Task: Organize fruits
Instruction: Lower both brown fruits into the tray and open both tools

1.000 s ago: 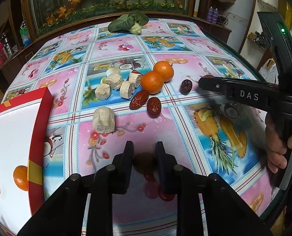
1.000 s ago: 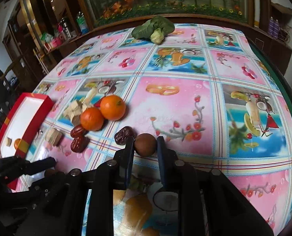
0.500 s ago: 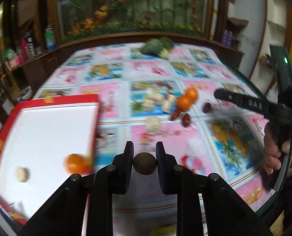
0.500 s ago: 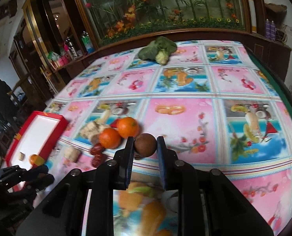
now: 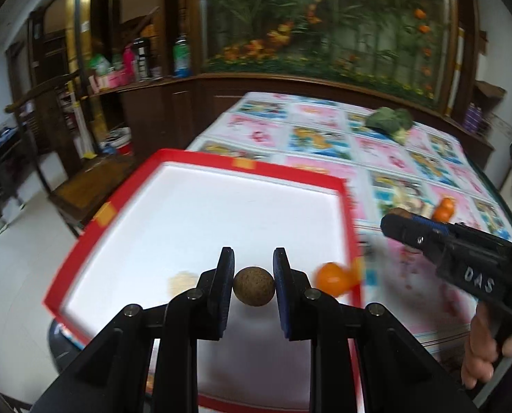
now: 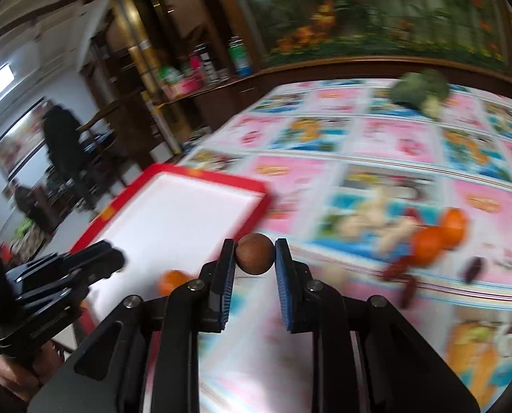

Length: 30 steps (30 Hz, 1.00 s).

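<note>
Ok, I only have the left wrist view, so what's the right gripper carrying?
Observer: The right gripper is shut on a round brown fruit, clamped between both pads.
Operator: What's left to collect?
Observer: Two oranges, touching each other, on the tablecloth.
Operator: Anything else?
Observer: Dark red dates lie beside them, too blurred to count.
</note>
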### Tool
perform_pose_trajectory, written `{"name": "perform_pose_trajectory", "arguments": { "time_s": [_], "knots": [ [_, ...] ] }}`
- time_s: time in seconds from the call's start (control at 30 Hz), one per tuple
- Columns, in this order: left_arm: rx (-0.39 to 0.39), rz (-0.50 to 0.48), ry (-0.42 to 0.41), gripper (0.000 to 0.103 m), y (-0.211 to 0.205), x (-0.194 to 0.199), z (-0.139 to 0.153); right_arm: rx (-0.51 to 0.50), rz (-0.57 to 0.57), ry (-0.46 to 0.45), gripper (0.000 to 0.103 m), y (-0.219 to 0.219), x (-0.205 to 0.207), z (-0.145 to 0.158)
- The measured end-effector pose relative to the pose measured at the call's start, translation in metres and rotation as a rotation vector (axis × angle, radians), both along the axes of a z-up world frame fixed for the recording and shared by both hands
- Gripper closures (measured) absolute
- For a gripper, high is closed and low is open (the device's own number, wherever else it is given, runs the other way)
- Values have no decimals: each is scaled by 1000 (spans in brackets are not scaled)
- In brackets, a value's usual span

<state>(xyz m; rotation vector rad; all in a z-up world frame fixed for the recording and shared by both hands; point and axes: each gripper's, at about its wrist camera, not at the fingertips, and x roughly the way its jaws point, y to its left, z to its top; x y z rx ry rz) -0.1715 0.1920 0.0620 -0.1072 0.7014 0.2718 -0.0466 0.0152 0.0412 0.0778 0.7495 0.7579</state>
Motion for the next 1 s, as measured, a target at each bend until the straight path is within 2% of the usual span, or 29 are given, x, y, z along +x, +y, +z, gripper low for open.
{"name": "perform_pose_trajectory", "arguments": {
  "time_s": [0.17, 0.27, 0.4, 0.6, 0.8, 0.83, 0.9, 0.93, 1.0],
  "knots": [
    [10, 42, 17, 81, 18, -4, -11, -24, 110, -10, 78, 58, -21, -4],
    [24, 61, 21, 81, 24, -5, -15, -59, 162, -7, 78, 78, -30, -10],
    [56, 108, 28, 81, 34, -7, -20, -101, 235, -23, 78, 91, -43, -17],
    [67, 138, 46, 81, 38, -6, -25, -102, 308, 40, 78, 95, -44, -23],
    [78, 154, 63, 80, 40, -7, -27, -149, 362, 97, 77, 103, -48, -32],
    [81, 156, 68, 79, 40, -7, -28, -159, 371, 102, 77, 104, -48, -33],
    [83, 162, 76, 67, 40, -7, -28, -172, 381, 90, 75, 105, -51, -32],
    [85, 166, 74, 58, 40, -8, -27, -173, 388, 87, 71, 105, -52, -31],
    [95, 169, 66, 52, 38, -9, -24, -176, 415, 82, 59, 104, -57, -29]
  ]
}}
